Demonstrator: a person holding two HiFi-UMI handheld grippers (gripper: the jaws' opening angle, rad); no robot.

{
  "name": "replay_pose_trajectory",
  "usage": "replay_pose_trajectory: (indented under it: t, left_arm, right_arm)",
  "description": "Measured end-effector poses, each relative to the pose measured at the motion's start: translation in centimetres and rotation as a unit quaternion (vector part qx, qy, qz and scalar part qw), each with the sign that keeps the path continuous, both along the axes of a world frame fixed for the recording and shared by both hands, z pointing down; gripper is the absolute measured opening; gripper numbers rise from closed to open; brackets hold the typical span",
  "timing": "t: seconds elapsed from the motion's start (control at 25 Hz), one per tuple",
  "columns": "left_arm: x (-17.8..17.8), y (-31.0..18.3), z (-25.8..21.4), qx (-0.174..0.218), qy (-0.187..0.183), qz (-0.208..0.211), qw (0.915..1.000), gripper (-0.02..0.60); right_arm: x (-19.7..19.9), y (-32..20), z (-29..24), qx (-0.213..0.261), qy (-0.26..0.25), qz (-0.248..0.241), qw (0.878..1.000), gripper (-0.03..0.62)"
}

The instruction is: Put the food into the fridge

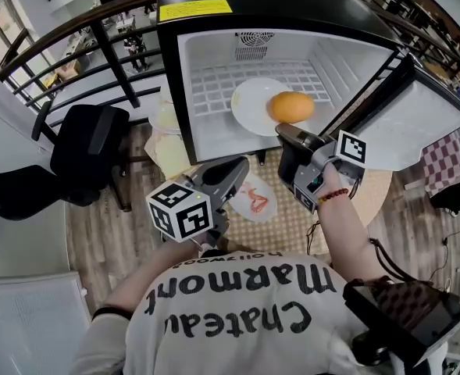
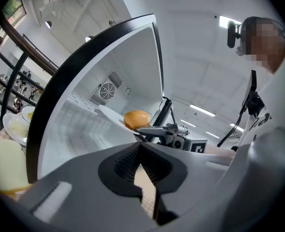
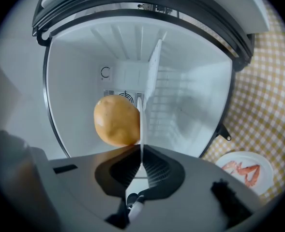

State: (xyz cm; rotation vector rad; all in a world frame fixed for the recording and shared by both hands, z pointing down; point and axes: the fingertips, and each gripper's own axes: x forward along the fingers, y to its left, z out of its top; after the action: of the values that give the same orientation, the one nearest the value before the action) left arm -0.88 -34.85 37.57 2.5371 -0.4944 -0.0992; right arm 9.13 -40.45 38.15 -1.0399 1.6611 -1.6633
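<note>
Right hand-held gripper clamps the white plate by its 5 o'clock rim, round orange food aboard, inside the fridge. Left hand-held gripper, jaws together and empty, hovers nearer the shrimp plate on the tabletop, at 4 o'clock.

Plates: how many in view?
3: orange-food plate in the fridge, held by the right claw; red-food plate on the table; another plate left of the fridge. More may be hidden.

Orange bun on wht plate, in open fridge.
</note>
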Motion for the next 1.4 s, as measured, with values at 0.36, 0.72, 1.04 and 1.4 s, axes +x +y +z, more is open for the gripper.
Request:
replay_pose_trajectory:
  t: [0.36, 0.72, 1.04, 1.4]
  left_arm:
    - [-0.1, -1.4, 0.7, -0.008, -0.001, 0.023, 0.9997, 0.002]
    - [-0.5, -2.2, 1.0, -0.02, -0.001, 0.031, 0.9993, 0.002]
    - [-2.2, -3.6, 1.0, -0.029, 0.006, 0.03, 0.9991, 0.002]
    - [-2.5, -2.8, 1.0, -0.025, 0.008, 0.031, 0.9992, 0.002]
  right_arm:
    - [-0.4, -2.3, 0.0, -0.013, 0.002, 0.009, 1.0, 0.024]
    - [-0.6, -4.1, -0.1, -0.025, -0.003, 0.02, 0.999, 0.025]
    - [-1.9, -6.0, 0.2, -0.042, -0.008, 0.036, 0.998, 0.025]
    - [-1.7, -6.1, 0.2, -0.045, -0.003, 0.046, 0.998, 0.025]
